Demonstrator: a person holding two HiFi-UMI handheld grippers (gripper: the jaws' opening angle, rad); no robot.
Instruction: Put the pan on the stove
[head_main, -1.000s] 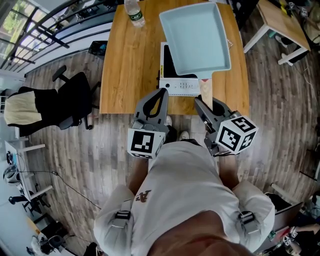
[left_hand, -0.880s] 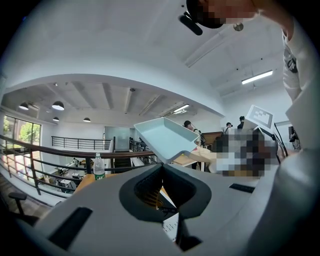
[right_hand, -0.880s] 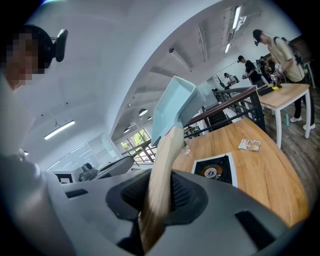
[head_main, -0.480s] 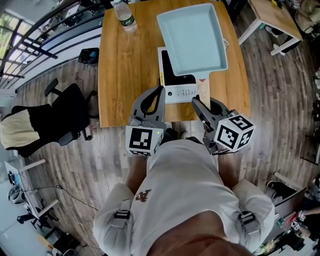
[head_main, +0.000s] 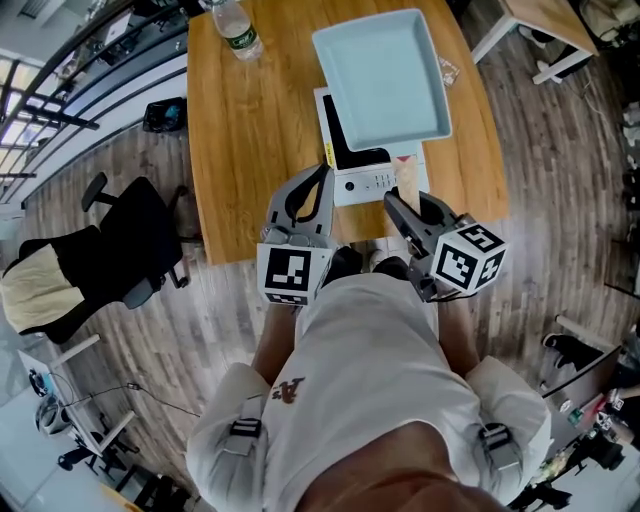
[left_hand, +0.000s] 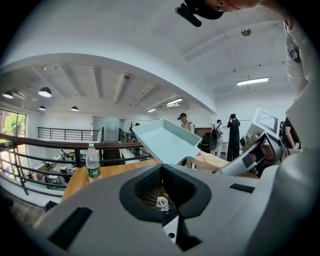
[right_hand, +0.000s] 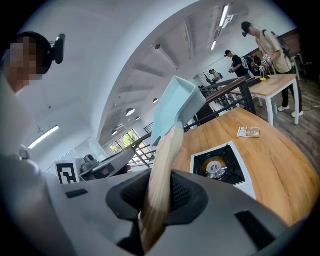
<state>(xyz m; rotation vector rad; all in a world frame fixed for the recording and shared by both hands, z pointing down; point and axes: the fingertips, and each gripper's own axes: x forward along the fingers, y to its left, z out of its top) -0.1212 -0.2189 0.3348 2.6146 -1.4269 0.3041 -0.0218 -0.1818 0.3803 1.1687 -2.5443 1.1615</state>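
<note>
- The light-blue square pan (head_main: 380, 75) is held up in the air. Its inside shows only a bare pale-blue surface.
- In the right gripper view the pan (right_hand: 175, 107) is tilted with its far edge raised, well clear of the table.
- Its pale wooden handle (head_main: 407, 185) runs back from the pan's near edge toward the person.
- The right gripper (head_main: 405, 203) is clamped on that handle. In its own view the handle (right_hand: 160, 185) passes straight between the two closed jaws of the right gripper (right_hand: 157, 200).
- The white gas stove with a black top (head_main: 375, 183) sits on the near part of the orange-brown wooden table (head_main: 250, 130).
- From the head view the pan overlaps the stove's far right part. In the right gripper view the stove (right_hand: 235, 172) lies uncovered, down and to the right of the handle, with its round burner in sight.
- The left gripper (head_main: 322, 175) hovers just left of the stove's near edge. Its jaws are together with nothing between them, as seen in the left gripper view (left_hand: 165, 195).
- A clear plastic bottle with a green label (head_main: 235, 20) stands upright at the table's far left. How full it is cannot be made out.
- A small flat packet (head_main: 445, 70) lies on the table, right of the pan.
- A black office chair (head_main: 130, 240) stands on the plank floor, left of the table.
</note>
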